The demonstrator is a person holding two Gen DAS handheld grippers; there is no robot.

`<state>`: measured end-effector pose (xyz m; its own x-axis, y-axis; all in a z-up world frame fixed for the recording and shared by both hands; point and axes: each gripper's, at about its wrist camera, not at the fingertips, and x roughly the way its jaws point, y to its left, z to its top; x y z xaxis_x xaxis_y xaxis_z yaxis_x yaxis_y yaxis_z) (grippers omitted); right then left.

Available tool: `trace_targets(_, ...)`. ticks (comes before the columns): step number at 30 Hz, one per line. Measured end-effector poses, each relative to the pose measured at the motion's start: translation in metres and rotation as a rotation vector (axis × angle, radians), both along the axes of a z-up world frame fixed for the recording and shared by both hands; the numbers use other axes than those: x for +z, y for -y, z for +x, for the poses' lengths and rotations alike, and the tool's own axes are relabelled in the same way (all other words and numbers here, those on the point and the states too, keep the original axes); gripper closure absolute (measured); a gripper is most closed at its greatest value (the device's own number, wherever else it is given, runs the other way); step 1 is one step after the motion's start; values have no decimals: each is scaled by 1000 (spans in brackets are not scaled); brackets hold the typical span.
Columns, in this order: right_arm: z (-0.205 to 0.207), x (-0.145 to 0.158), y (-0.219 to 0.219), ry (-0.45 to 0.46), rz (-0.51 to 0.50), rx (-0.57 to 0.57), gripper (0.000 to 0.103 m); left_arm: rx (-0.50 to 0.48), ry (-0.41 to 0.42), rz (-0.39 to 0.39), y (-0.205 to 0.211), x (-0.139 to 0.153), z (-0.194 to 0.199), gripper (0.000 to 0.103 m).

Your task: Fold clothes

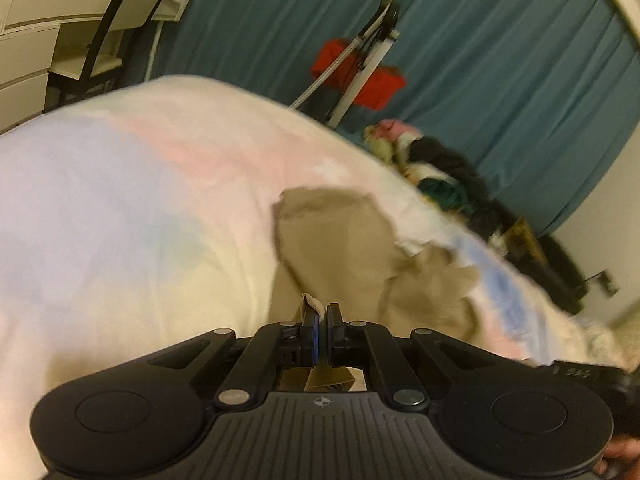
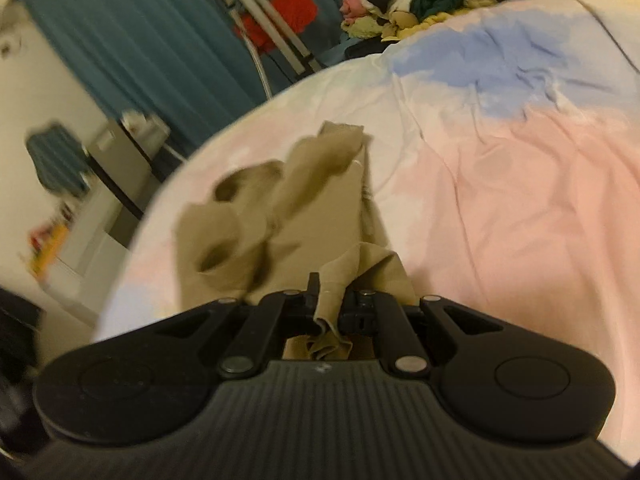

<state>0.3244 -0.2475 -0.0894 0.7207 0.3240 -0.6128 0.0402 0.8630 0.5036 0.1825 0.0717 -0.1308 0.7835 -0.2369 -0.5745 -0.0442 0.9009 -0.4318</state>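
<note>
A bed sheet (image 1: 120,200) in pale pink, blue and cream fills most of both views, wrinkled in the right wrist view (image 2: 520,200). Behind it, a teal curtain (image 1: 480,60) runs across the top of the left wrist frame and the upper left of the right wrist frame (image 2: 140,40). A heap of mixed clothes (image 1: 444,176) lies at the bed's far edge, right of centre in the left view and at the top in the right view (image 2: 432,0). A tripod (image 1: 368,64) with something red behind it stands before the curtain. The tan garment (image 1: 332,248) lies crumpled on the sheet at centre frame in both views (image 2: 280,208). The left gripper (image 1: 322,320) is pressed together, pinching a tan edge. The right gripper (image 2: 328,300) likewise pinches a fold of it.
</note>
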Motion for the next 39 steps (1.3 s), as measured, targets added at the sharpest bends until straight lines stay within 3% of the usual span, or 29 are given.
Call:
trace_targets(4, 22, -28, -5, -38, -34, 19, 93, -26, -54, 57, 8, -33, 21, 98)
trace_targets(8, 22, -34, -7, -24, -51, 32, 92, -43, -60, 65, 12, -36, 26, 95)
trace_targets(11, 15, -23, -7, -14, -65, 31, 89, -60, -31, 93, 18, -26, 20, 73)
trace_targets(12, 11, -18, -7, -6, -71, 29, 85, -62, -21, 103, 20, -21, 16, 60)
trace_targets(13, 8, -14, -8, 2, -77, 28, 69, -66, -16, 108, 22, -14, 11, 46)
trace_targets(14, 2, -9, -8, 14, -88, 24, 43, -73, -14, 109, 23, -7, 5, 40)
trace_targets(16, -14, 5, -7, 56, -100, 4, 17, -77, -3, 110, 24, 10, -13, 25)
trace_targets(19, -39, 28, -7, 111, -106, -4, 19, -72, 44, 112, 26, 35, -46, 14)
trace_targets(27, -131, 80, -21, 261, -161, 13, 19, -42, 162, 193, 32, 89, -136, 2)
trace_targets(34, -189, 78, -30, 299, -177, -11, 19, -2, 266, 248, 39, 111, -204, 0)
trace_targets(39, -208, 81, -44, 348, -227, 5, 19, -23, 301, 318, 50, 114, -221, 0)
